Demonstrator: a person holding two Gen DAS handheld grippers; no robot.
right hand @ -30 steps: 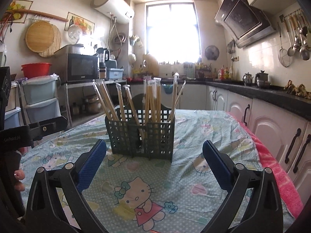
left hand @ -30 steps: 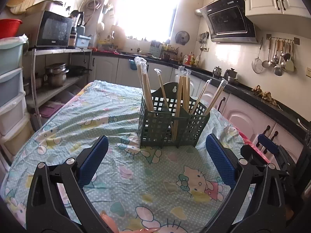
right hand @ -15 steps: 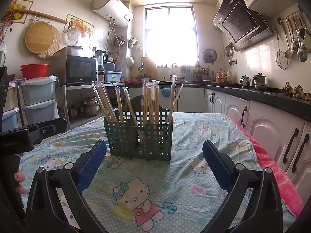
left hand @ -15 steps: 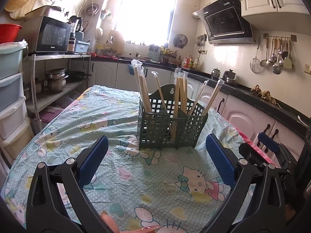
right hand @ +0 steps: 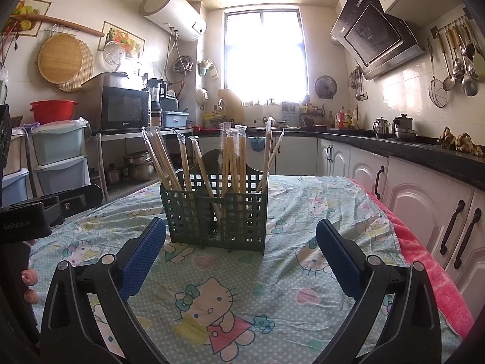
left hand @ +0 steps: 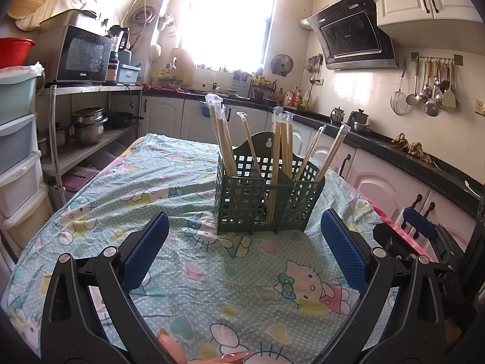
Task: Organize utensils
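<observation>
A dark green slotted utensil caddy point(left hand: 266, 200) stands upright on the Hello Kitty tablecloth point(left hand: 188, 273). Several plastic-wrapped chopstick pairs point(left hand: 280, 151) stand in its compartments. It also shows in the right wrist view point(right hand: 215, 215), with the chopsticks point(right hand: 233, 157) leaning in it. My left gripper point(left hand: 245, 251) is open and empty, a short way in front of the caddy. My right gripper point(right hand: 241, 251) is open and empty, also just in front of the caddy. No loose utensil shows on the cloth.
The right gripper's body point(left hand: 424, 242) shows at the right of the left wrist view; the left one point(right hand: 39, 212) at the left of the right wrist view. White cabinets point(right hand: 424, 212) line the right, a pot shelf point(left hand: 88, 139) and plastic drawers point(left hand: 15, 157) the left.
Both grippers have tilted upward and drawn back slightly, so the caddy sits a little lower in both views. Both stay open and empty. The caddy has not moved.
</observation>
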